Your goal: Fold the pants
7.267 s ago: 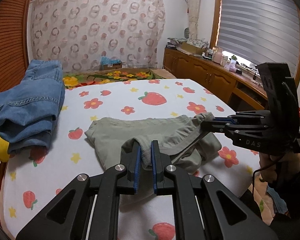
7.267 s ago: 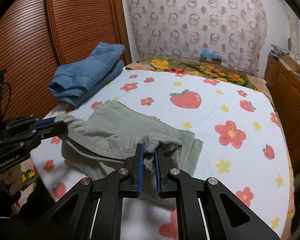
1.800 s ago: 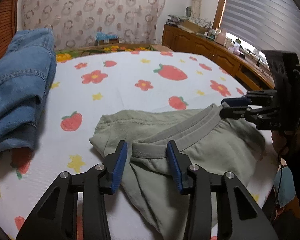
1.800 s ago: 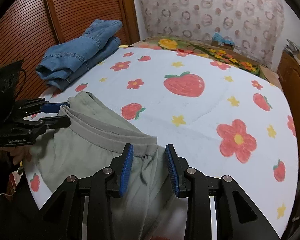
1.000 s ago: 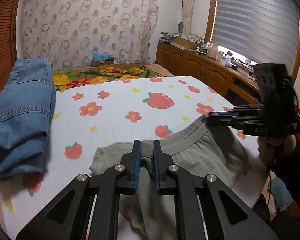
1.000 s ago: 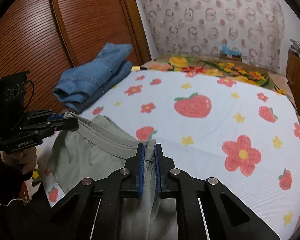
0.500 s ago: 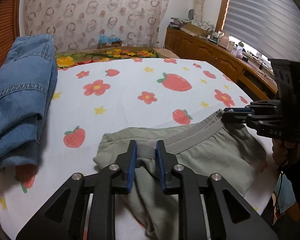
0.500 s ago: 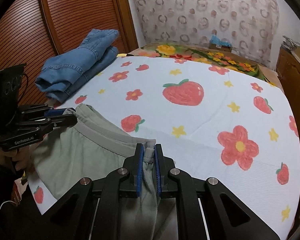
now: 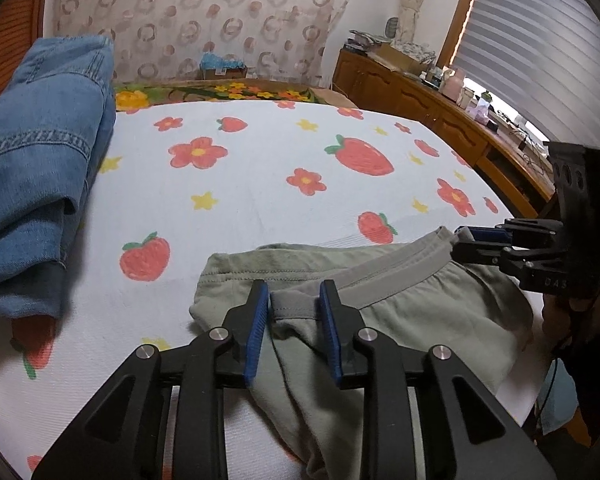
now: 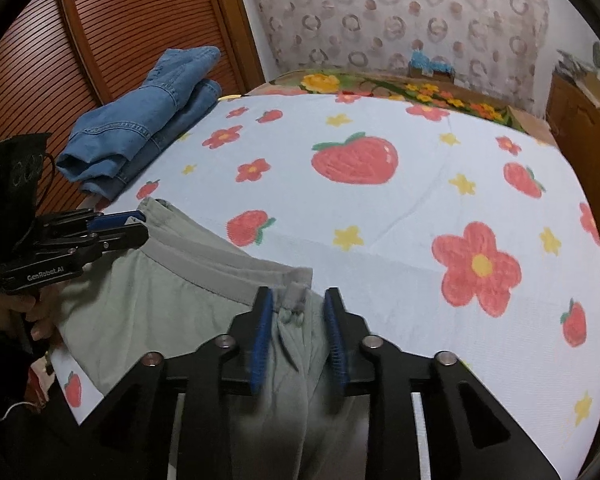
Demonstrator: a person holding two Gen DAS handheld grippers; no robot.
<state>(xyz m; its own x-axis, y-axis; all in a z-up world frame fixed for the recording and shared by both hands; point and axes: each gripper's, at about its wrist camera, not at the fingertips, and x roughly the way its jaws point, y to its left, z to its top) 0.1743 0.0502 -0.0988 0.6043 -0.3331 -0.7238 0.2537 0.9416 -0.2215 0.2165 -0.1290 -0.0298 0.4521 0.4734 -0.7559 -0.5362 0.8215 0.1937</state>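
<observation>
Grey-green pants [image 9: 412, 312] lie across the near edge of the bed, waistband [image 9: 396, 280] toward the far side, also in the right wrist view [image 10: 156, 300]. My left gripper [image 9: 294, 304] is open, its blue pads on either side of the waistband's left end. My right gripper [image 10: 298, 312] is open around the waistband's right end, where the fabric bunches. Each gripper shows in the other's view: the right one [image 9: 476, 242], the left one [image 10: 132, 226].
Folded blue jeans [image 9: 32, 168] lie at the bed's left side, beside a wooden slatted wardrobe [image 10: 132, 28]. The strawberry and flower sheet [image 10: 380, 208] stretches beyond the pants. A wooden cabinet [image 9: 428, 108] with clutter runs along the right wall.
Both grippers have opened and let go of the waistband, which now rests on the bed. One second ago both were shut on it and holding it up.
</observation>
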